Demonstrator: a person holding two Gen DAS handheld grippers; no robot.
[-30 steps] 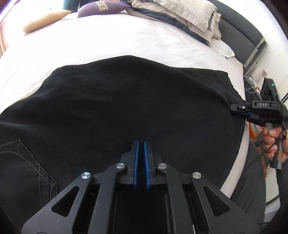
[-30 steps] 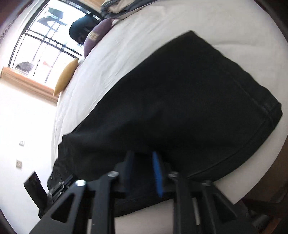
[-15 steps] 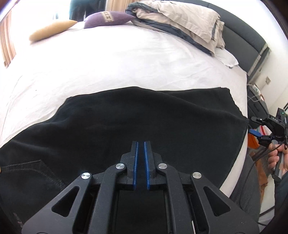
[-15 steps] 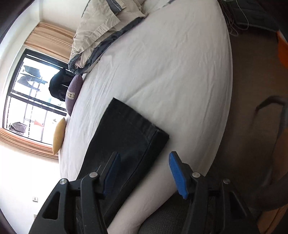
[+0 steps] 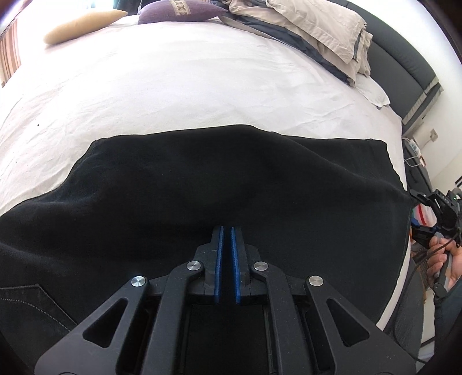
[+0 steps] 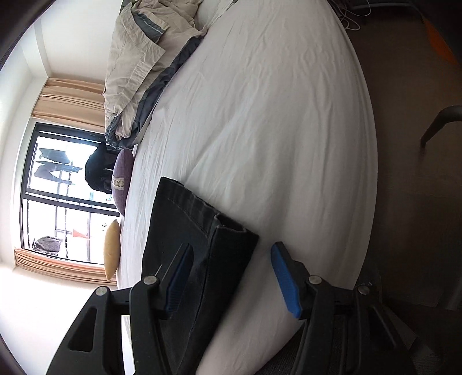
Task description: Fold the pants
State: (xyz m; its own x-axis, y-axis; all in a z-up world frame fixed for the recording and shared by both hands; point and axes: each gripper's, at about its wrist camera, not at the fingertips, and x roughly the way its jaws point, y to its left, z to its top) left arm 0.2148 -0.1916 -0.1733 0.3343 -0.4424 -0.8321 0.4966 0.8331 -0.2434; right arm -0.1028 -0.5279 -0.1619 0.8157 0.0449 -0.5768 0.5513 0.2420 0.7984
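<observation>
The left tongs point(image 5: 226, 230) are clenched, blue pads nearly meeting over the black denim pants point(image 5: 202, 187), which lie flat on a wrinkled white bed sheet point(image 5: 187, 80). The right tongs point(image 6: 231, 256) stand released, straddling the stitched hem without pinching it. Only the right view shows the window point(image 6: 57, 196); only the left shows the person's hand point(image 5: 441, 259).

Bright window point(image 6: 66, 202) glare, fisheye-warped edges

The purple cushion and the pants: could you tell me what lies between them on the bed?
Only bare white sheet lies between the purple cushion and the pants; nothing else rests on that stretch, as the left wrist view shows.
</observation>
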